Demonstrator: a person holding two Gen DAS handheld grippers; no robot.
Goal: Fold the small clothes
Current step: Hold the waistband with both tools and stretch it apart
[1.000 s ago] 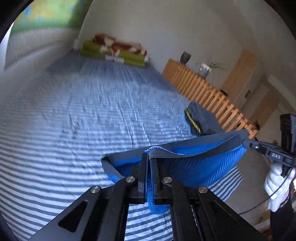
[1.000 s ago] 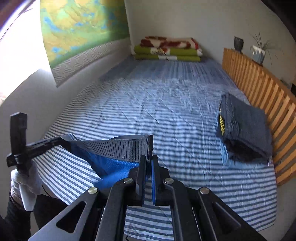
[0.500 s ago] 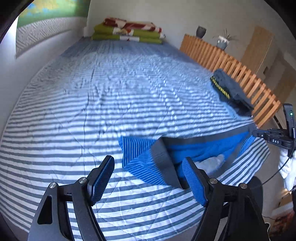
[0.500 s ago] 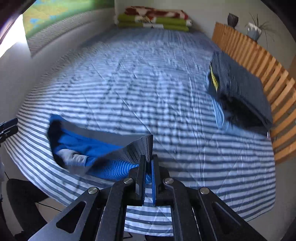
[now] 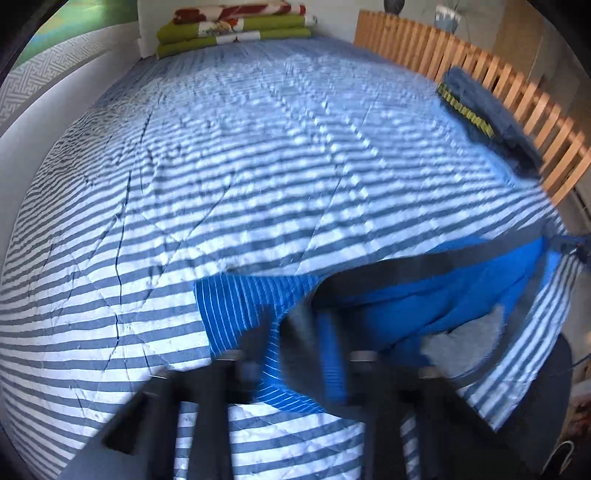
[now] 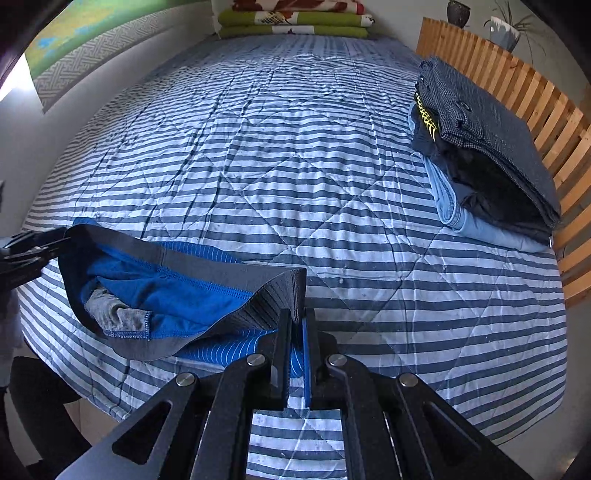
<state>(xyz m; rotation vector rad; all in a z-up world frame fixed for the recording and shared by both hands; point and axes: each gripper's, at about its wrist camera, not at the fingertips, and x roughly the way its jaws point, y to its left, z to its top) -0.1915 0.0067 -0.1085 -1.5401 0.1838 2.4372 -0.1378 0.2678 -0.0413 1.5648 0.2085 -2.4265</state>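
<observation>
Two wrist views over a bed (image 6: 295, 166) covered by a quilt in blue and white stripes. My right hand-held gripper (image 6: 295, 321) is pressed together on the dark grey ribbed waistband (image 6: 273, 291) of a pair of blue briefs (image 6: 166, 291), at the waistband's right end. My left hand-held gripper (image 5: 301, 343) is smeared by motion in its own view. Its jaws have just been closing, with waistband and blue cloth between them, and in the right wrist view its black tips meet the waistband's left end, so I read it as clamped on the garment. The briefs lie at the near edge of the bed, left of centre in the right wrist view, with the waistband stretched between the two grips. The opening gapes upward and shows a grey lining patch (image 6: 114, 314), while a panel with fine pale stripes rests on the quilt. At the right, against a wooden slatted rail (image 6: 535, 96), sits a stack of folded clothes (image 6: 491, 136): a dark speckled piece on top and a light blue one beneath. A yellow marking (image 6: 426, 118) on the stack's left edge is too small to read. At the far end lie folded green blankets (image 6: 291, 18) under a red and white one. A green and yellow wall hanging (image 6: 74, 33) has a grey patterned border, with no legible lettering. A potted plant (image 6: 504, 29) stands behind the rail.
</observation>
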